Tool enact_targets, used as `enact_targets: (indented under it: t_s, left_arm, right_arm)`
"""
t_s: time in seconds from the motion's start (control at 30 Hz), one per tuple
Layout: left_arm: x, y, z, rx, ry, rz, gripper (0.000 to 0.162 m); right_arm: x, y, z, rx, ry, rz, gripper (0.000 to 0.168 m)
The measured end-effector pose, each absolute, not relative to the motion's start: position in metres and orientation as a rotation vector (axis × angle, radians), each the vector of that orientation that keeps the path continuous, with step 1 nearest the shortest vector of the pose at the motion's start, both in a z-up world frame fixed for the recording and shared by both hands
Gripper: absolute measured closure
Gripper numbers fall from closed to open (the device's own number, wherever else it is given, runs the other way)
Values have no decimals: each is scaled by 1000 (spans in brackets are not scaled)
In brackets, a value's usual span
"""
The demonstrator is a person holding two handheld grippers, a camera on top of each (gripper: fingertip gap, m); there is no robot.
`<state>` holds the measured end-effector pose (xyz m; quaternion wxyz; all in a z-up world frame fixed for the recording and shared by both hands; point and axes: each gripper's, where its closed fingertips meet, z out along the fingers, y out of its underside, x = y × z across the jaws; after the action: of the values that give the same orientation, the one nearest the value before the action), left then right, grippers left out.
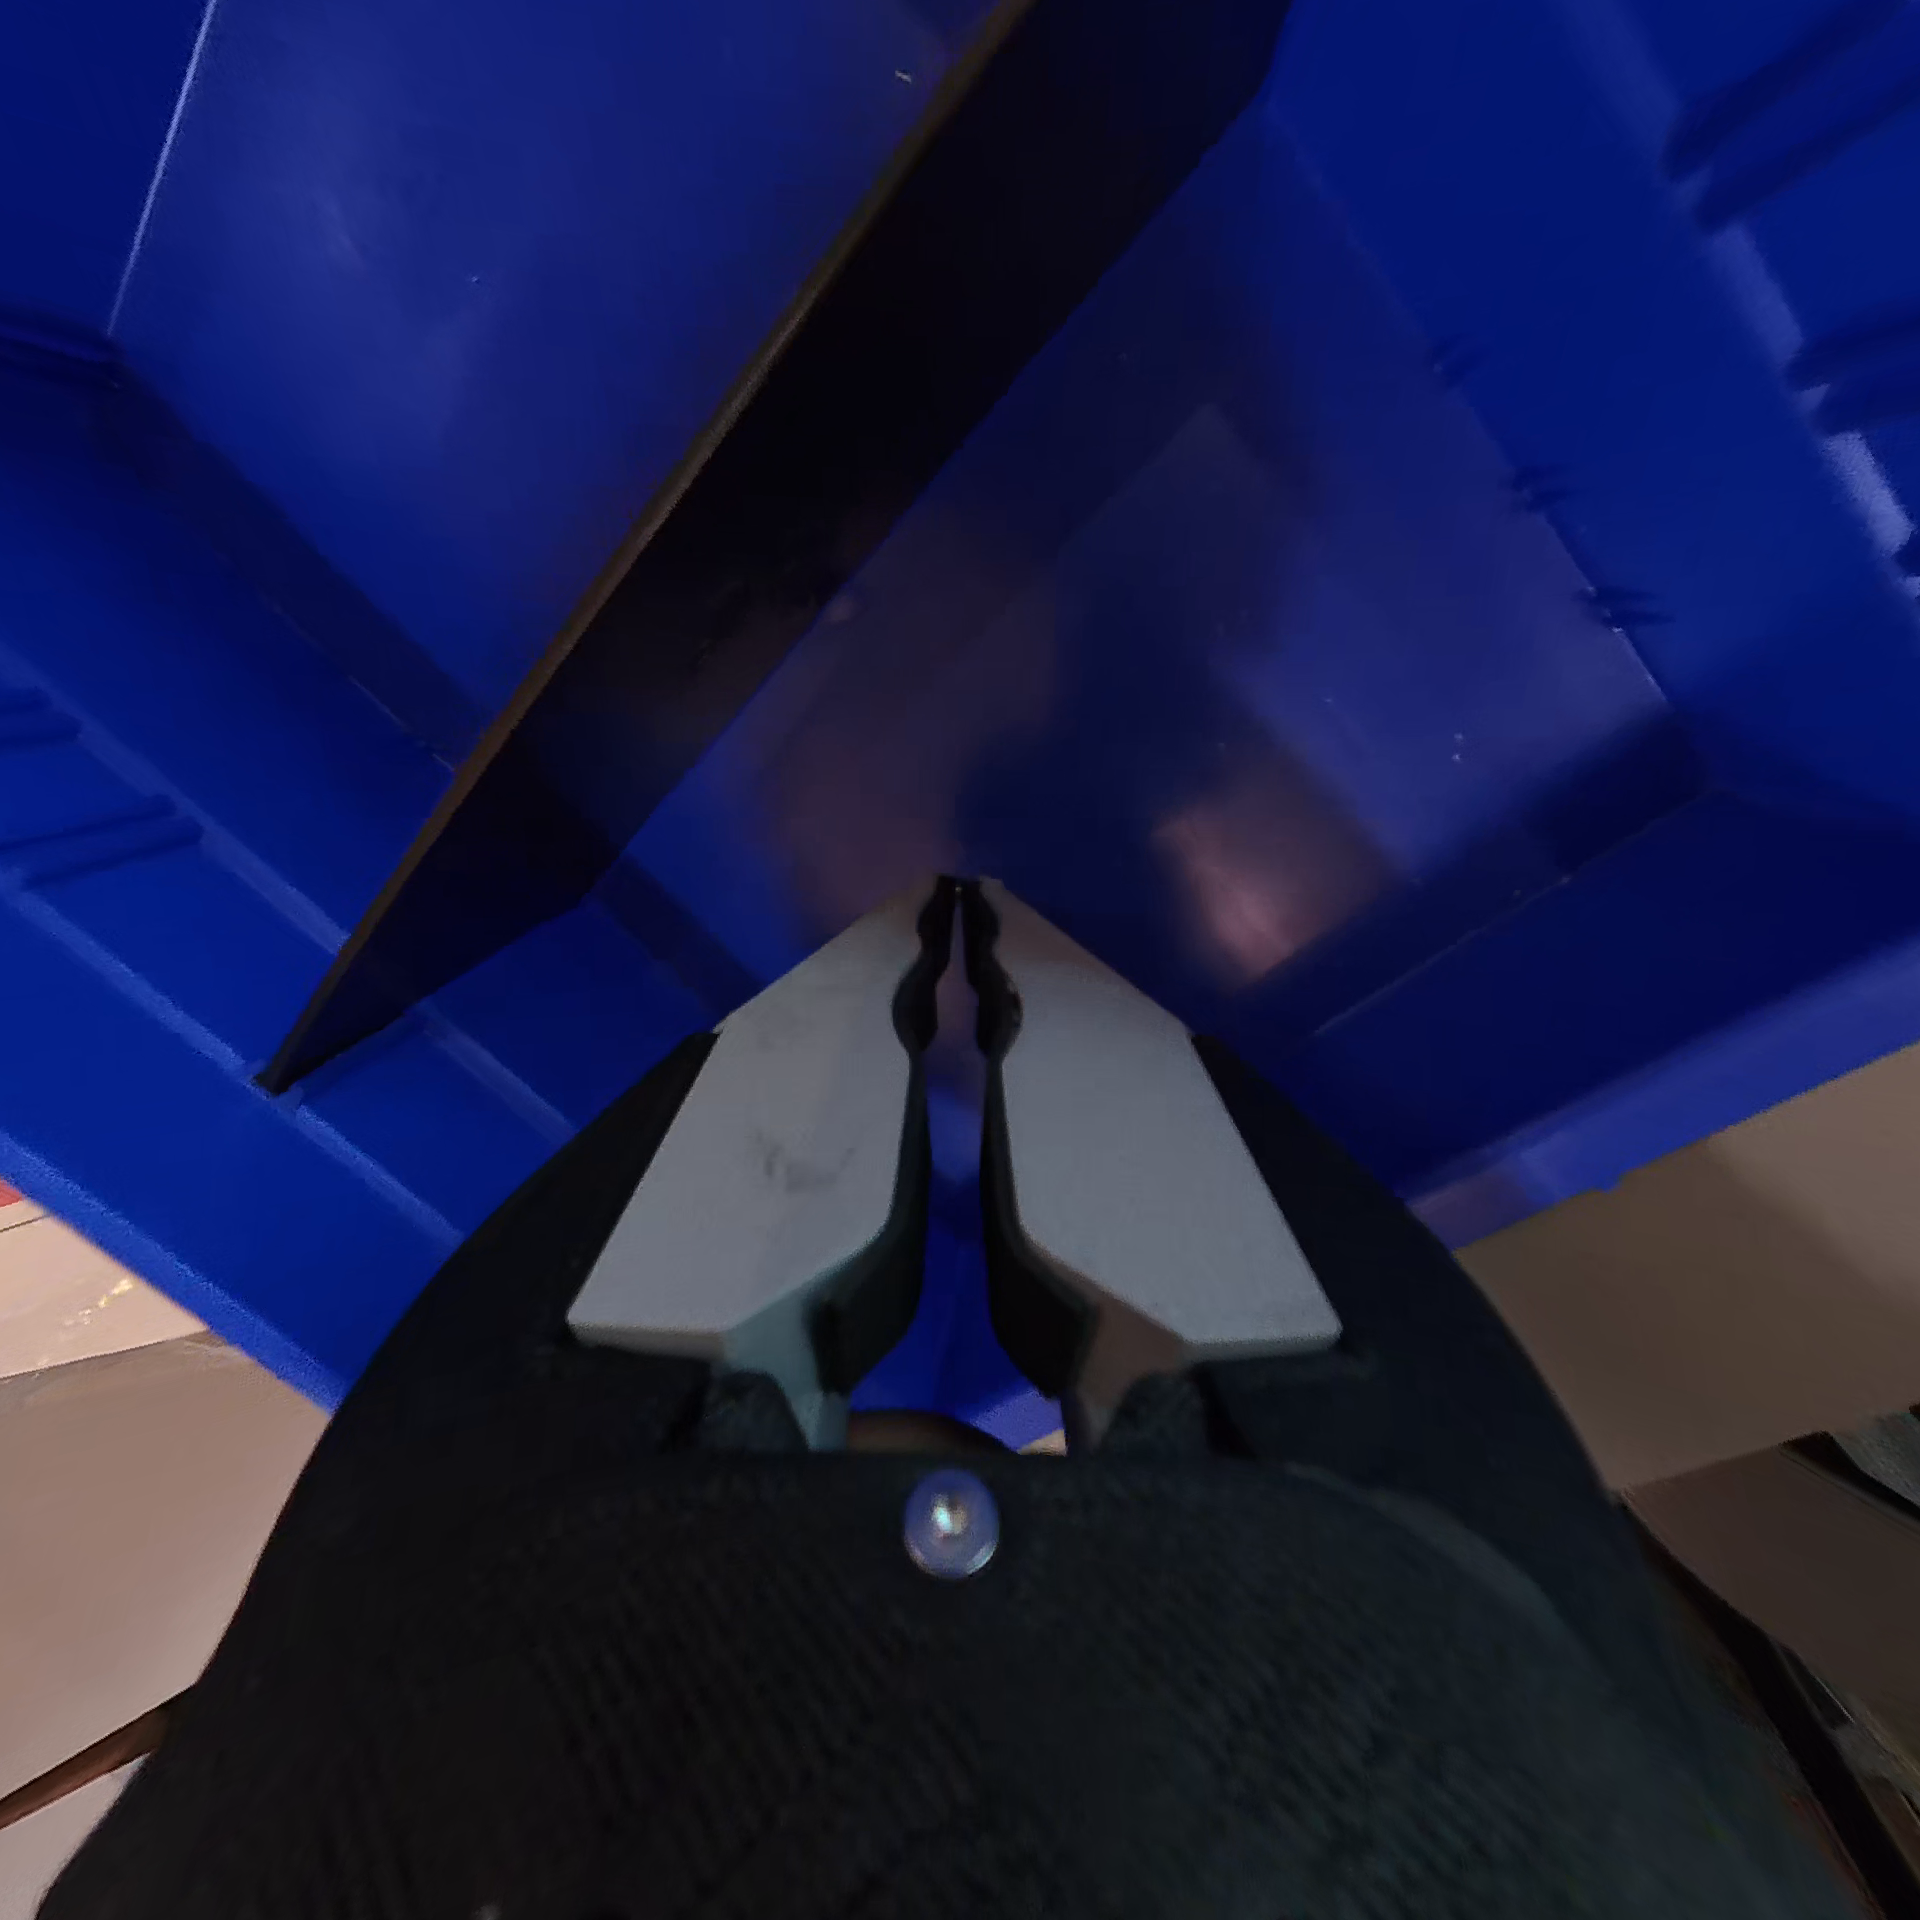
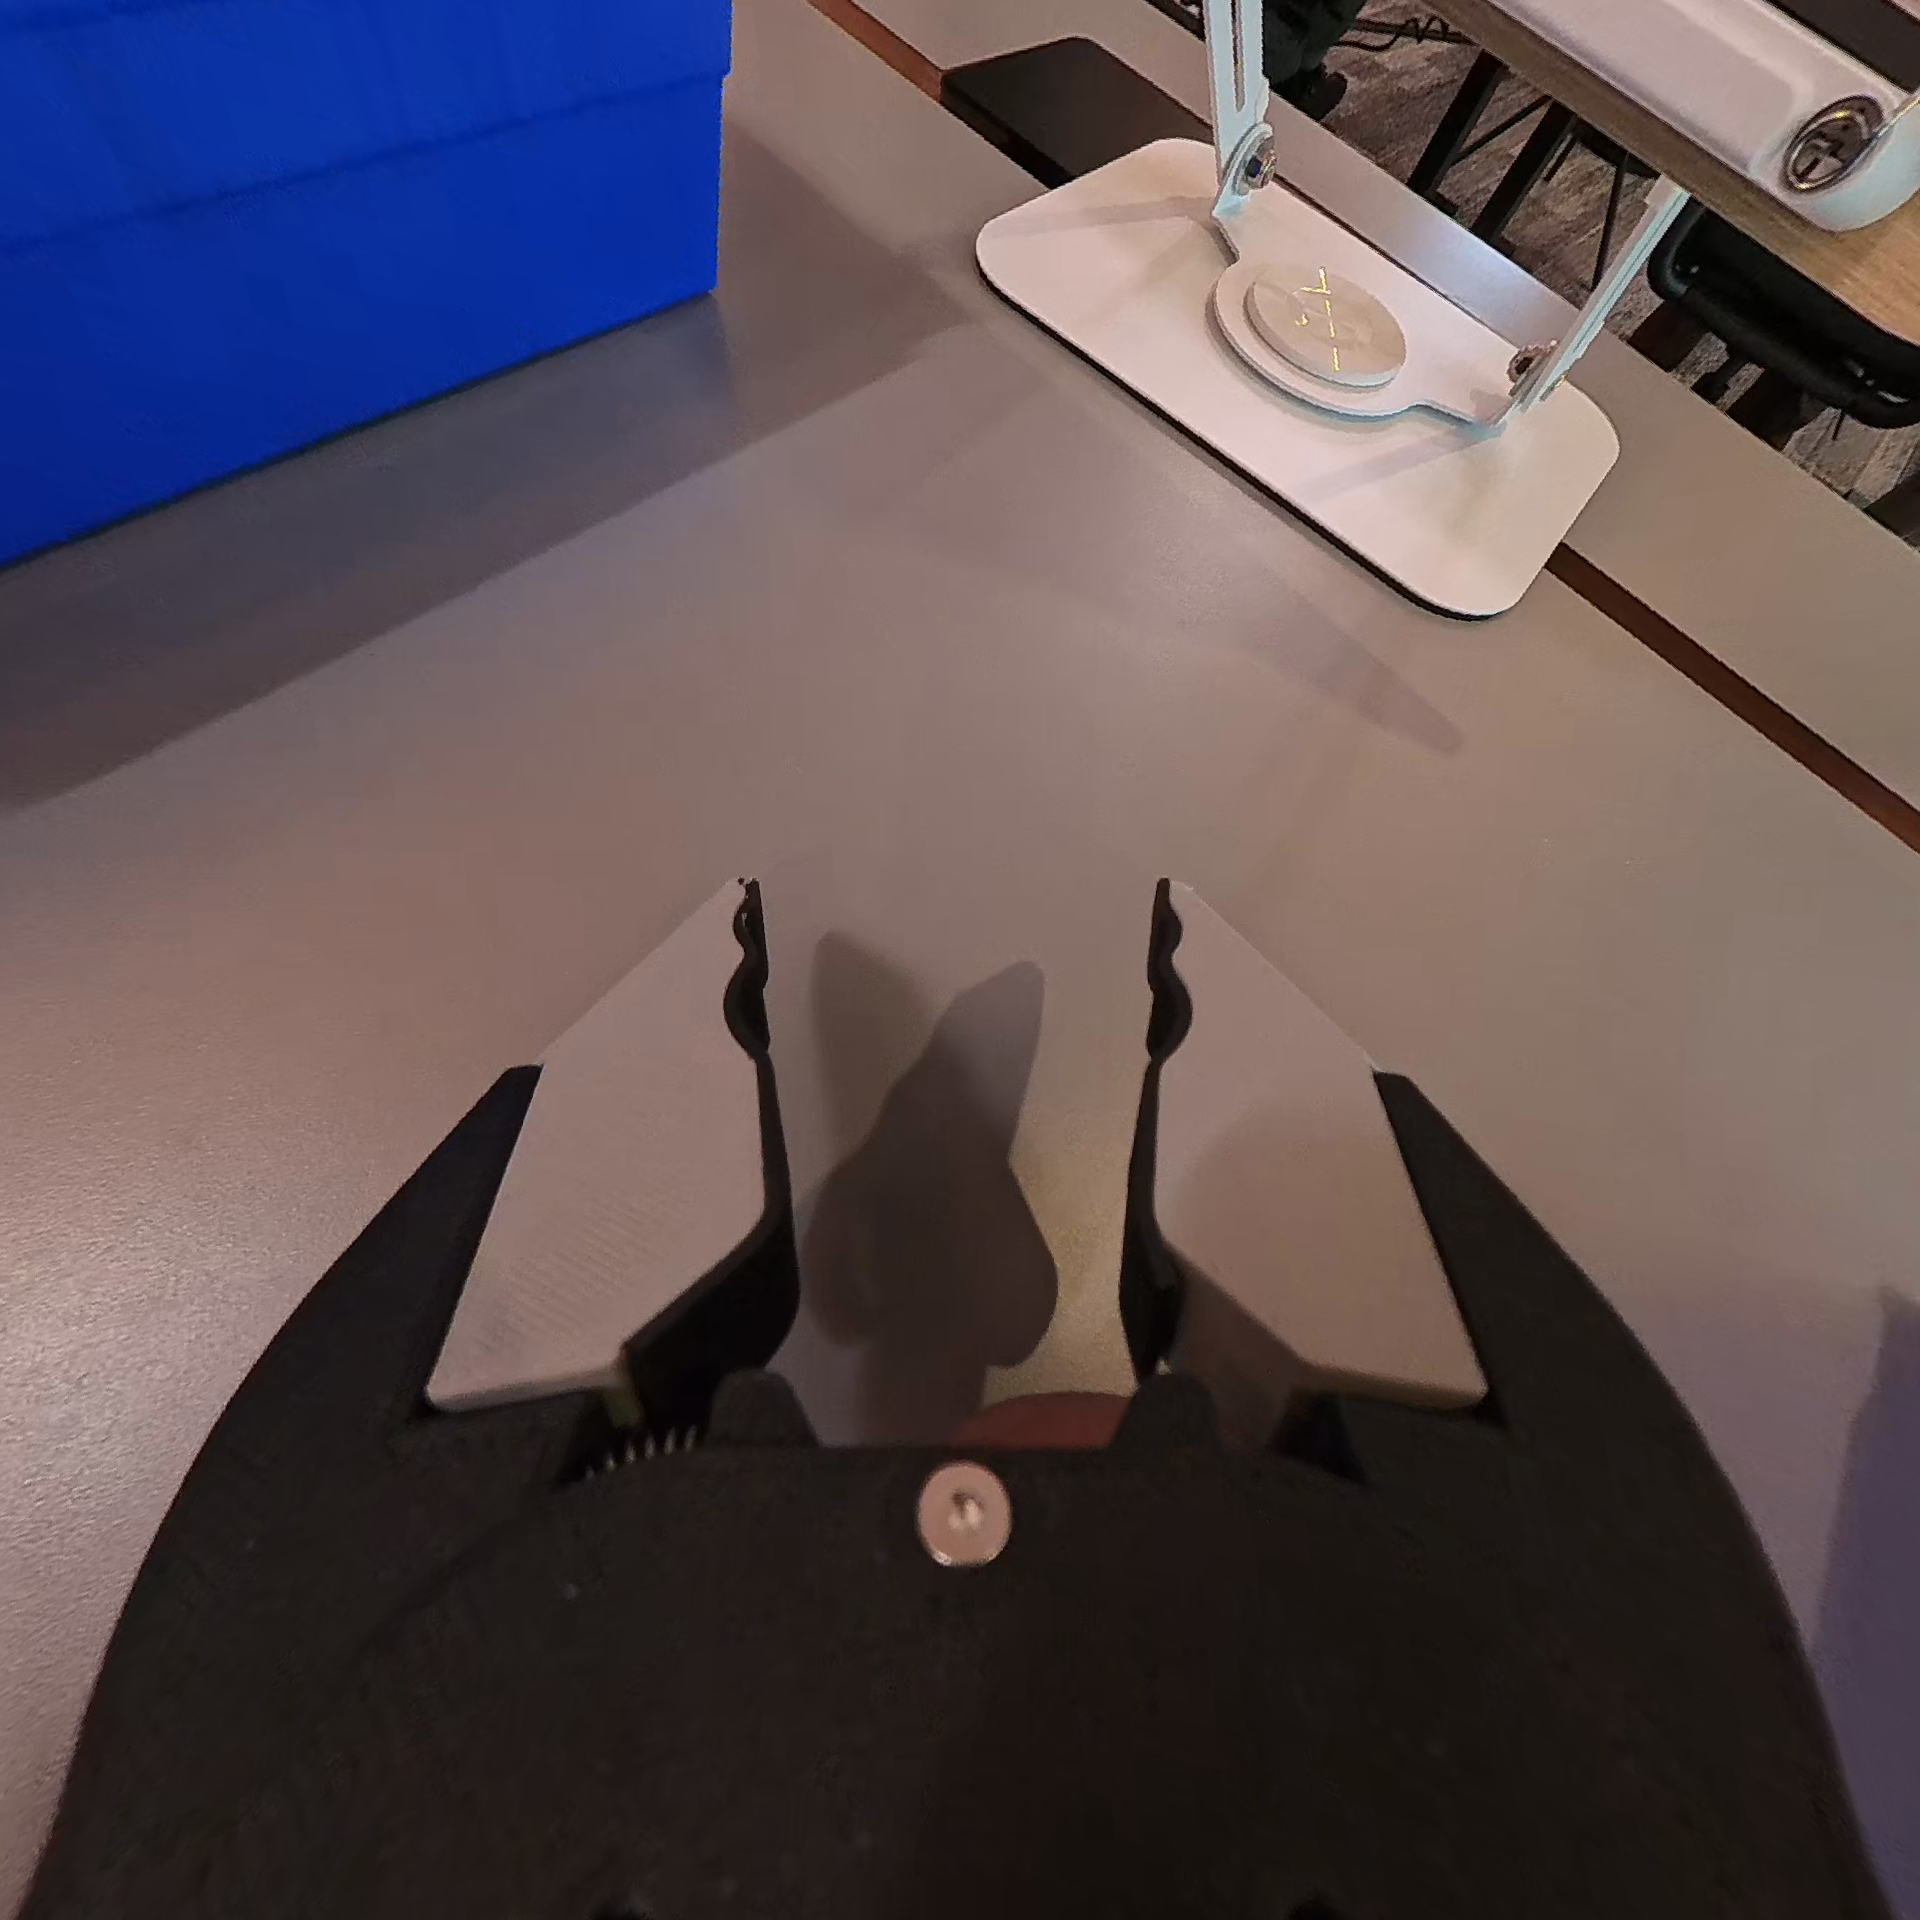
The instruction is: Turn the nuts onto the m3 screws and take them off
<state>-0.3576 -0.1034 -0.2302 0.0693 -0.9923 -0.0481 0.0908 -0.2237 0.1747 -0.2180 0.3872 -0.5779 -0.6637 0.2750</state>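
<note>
No nut or screw shows in either view. My left gripper (image 1: 958,885) reaches into a blue plastic bin (image 1: 1351,520), with its tips close to the bin's floor, right of a black divider (image 1: 727,540). Its jaws are pressed together at the tips, and I see nothing clear between them. My right gripper (image 2: 956,888) is open and empty, low over the grey table (image 2: 935,675). The blue bin also shows in the right wrist view (image 2: 343,229), at the far left.
A white lamp stand base (image 2: 1299,405) with thin metal arms stands at the table's far right edge. A dark flat item (image 2: 1049,99) lies behind it. Beige table surface (image 1: 1662,1299) shows beside the bin. Some 30 cm of space lies between my two pairs of fingers.
</note>
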Motion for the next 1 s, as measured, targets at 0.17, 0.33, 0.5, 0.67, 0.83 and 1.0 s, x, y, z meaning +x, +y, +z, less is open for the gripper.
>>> enact_targets:
  t_s: [0.17,0.33,0.5,0.67,0.83,1.0]
  left_arm:
    - [-357,-102,-219,-2968,-147,286,161]
    - [-352,-93,-197,-2928,-95,335,161]
    - [-330,-66,-160,-2825,18,369,161]
    - [-286,-28,-133,-2734,212,366,161]
    - [-223,8,-126,-2660,467,337,161]
    - [-173,37,-142,-2639,669,293,161]
  right_arm:
    - [-224,174,-217,-1469,-1688,702,97]
    - [-223,174,-217,-1470,-1687,704,97]
    - [-223,175,-217,-1470,-1687,702,97]
    - [-223,176,-216,-1474,-1681,702,97]
    - [-222,179,-216,-1481,-1678,698,96]
    - [-222,183,-214,-1483,-1669,693,96]
